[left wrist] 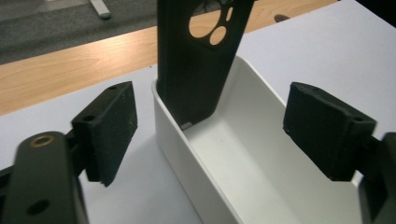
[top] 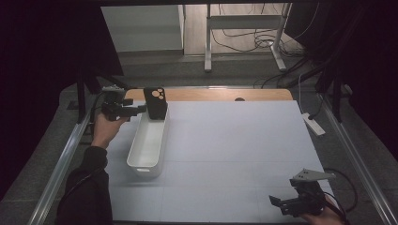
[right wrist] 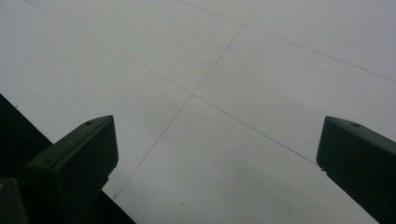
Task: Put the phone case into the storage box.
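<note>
Left gripper [top: 141,108]: jaws apart, held beside the phone case [left wrist: 198,60], which is stood upright in the far end of the white bin [top: 148,161]. Case is judged light, thin, flexible; best pinched across its long edges. Right gripper [top: 281,204]: jaws apart, held over bare table [right wrist: 261,60].

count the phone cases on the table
1: a black phone case standing upright in the far end of the white bin, beside the open left gripper.

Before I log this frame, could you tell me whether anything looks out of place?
The black phone case stands on end at the far end of the white bin, leaning on its wall instead of lying flat. Nothing else stands out.
</note>
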### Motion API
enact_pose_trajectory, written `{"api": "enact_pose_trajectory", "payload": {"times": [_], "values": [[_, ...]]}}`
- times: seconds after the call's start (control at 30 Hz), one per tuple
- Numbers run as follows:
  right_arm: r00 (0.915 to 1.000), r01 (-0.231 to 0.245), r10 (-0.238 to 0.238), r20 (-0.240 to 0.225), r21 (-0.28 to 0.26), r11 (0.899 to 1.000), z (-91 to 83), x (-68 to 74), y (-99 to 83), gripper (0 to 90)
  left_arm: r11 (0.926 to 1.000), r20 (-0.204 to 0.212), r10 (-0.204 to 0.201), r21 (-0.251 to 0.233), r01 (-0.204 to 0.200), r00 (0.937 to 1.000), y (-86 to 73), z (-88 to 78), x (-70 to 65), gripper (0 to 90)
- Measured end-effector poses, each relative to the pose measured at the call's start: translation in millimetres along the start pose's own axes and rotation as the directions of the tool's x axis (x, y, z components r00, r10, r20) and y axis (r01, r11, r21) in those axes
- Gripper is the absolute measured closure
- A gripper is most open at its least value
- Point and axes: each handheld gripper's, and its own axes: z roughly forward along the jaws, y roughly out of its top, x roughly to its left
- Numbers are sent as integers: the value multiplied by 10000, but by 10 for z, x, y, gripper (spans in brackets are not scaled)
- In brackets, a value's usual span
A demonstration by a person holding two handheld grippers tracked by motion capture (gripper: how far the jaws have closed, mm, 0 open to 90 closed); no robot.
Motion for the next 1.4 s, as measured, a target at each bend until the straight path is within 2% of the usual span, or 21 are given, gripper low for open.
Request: {"api": "enact_pose_trajectory", "payload": {"times": [0.23,0.43,0.57,0.77,1.0,1.13,1.4], "values": [[10000,66,-66,-12,-11,10000,3,1,-1,0,10000,61,36,38,-37,10000,-36,0,-37,127],[10000,70,-70,6,-43,10000,-6,5,-3,0,10000,307,-71,-27,72,9995,-69,-8,-75,96],[10000,25,-25,-1,-32,10000,-9,9,-5,0,10000,212,86,30,-87,9997,-72,-15,-124,77],[10000,-2,2,-24,-36,10000,-8,5,-4,0,9997,258,226,-143,-222,9994,-80,-42,-169,36],[10000,-15,15,-26,-15,10000,-6,2,-3,0,9995,579,286,-114,-279,9979,-133,-43,-210,3],[10000,-4,4,-23,-20,10000,-6,3,-3,0,9997,1014,210,-100,-201,9946,-169,-43,-232,0],[10000,-2,2,-28,-16,10000,-6,4,-3,0,9981,1094,616,-89,-610,9921,-205,-64,-309,0]]}}
